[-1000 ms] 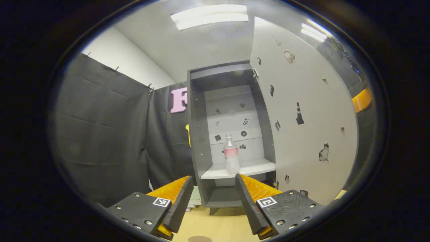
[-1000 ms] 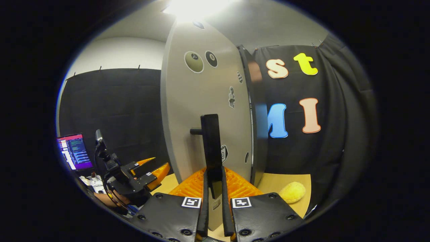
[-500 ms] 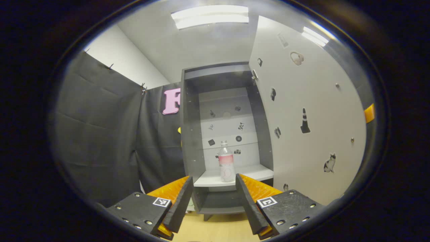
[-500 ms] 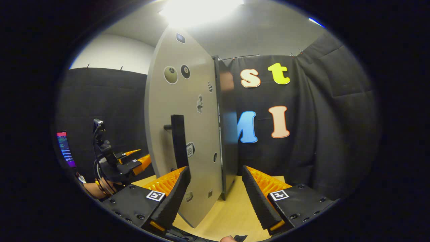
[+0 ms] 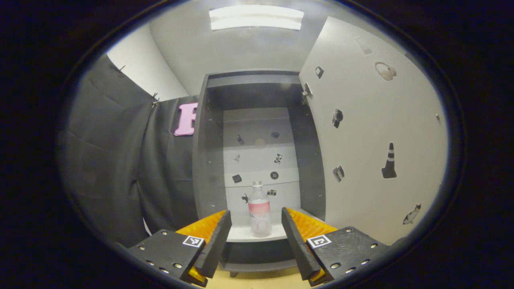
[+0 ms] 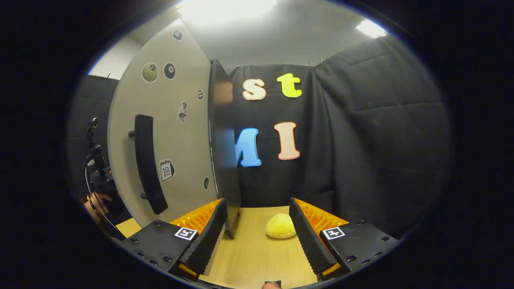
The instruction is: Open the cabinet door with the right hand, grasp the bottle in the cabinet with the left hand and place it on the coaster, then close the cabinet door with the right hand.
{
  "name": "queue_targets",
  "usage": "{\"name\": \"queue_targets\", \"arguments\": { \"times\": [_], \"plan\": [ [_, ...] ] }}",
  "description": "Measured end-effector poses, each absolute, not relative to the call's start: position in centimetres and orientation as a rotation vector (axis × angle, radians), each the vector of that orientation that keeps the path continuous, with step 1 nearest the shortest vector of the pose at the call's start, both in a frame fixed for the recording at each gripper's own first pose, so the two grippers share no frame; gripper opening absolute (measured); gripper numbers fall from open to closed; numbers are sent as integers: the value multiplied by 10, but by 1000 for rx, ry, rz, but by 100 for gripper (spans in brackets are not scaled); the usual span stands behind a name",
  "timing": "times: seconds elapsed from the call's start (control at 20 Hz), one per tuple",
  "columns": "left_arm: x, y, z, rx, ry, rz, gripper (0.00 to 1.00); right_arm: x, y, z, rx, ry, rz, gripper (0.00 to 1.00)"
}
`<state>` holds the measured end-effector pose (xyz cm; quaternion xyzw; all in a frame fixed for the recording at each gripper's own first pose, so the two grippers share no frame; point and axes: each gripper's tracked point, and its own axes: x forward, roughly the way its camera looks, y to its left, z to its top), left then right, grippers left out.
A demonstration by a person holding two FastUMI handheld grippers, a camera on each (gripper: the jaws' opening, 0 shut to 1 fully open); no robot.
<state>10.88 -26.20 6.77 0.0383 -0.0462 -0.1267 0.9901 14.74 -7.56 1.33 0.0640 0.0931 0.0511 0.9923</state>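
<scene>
A clear bottle [image 5: 259,208] with a pink label stands upright on the white shelf [image 5: 245,233] inside the grey cabinet [image 5: 200,160]. The cabinet door [image 5: 373,132] is swung wide open to the right in the left gripper view. My left gripper [image 5: 255,241] is open, pointed at the bottle, which sits between its fingers farther off, apart from them. In the right gripper view the door [image 6: 168,132] with its black handle [image 6: 146,160] stands to the left. My right gripper [image 6: 257,237] is open, away from the handle, holding nothing.
A yellow lemon-like object [image 6: 280,225] lies on the wooden tabletop [image 6: 257,253] by the black cloth wall. The other gripper and a hand [image 6: 96,188] show at the far left past the door. Stickers dot the door and the cabinet's back panel.
My right gripper let go of the door handle, opened and swung right, away from the door. My left gripper moved closer to the cabinet, so the bottle looks nearer and lower.
</scene>
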Motion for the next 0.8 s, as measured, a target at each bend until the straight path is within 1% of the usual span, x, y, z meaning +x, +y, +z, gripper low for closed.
{"name": "queue_targets", "arguments": {
  "times": [0.1, 0.15, 0.3, 0.5, 0.55, 0.6, 0.65, 0.7, 0.75, 0.8],
  "plan": [
    [131, -265, 72, 57, -97, -279, 76, 153, -78, 2, 128, 216, 67, 97],
    [143, -267, 70, 48, -96, -291, 78, 156, -79, -2, 133, 230, 51, 97],
    [174, -274, 67, 26, -80, -325, 78, 163, -79, -11, 168, 258, 15, 98],
    [209, -286, 45, 44, -38, -366, 78, 172, -83, -17, 188, 268, -39, 98],
    [217, -287, 38, 36, -27, -369, 80, 175, -84, -19, 186, 272, -56, 98],
    [225, -287, 33, 22, -19, -373, 76, 178, -84, -21, 184, 276, -73, 98],
    [232, -288, 26, 8, -9, -378, 78, 180, -85, -22, 186, 278, -85, 98],
    [240, -289, 20, 1, 3, -383, 76, 182, -85, -24, 191, 281, -96, 98],
    [248, -291, 11, 2, 18, -386, 76, 184, -85, -26, 196, 284, -108, 98],
    [255, -290, 5, 8, 29, -385, 78, 185, -86, -30, 199, 287, -121, 98]
  ]
}}
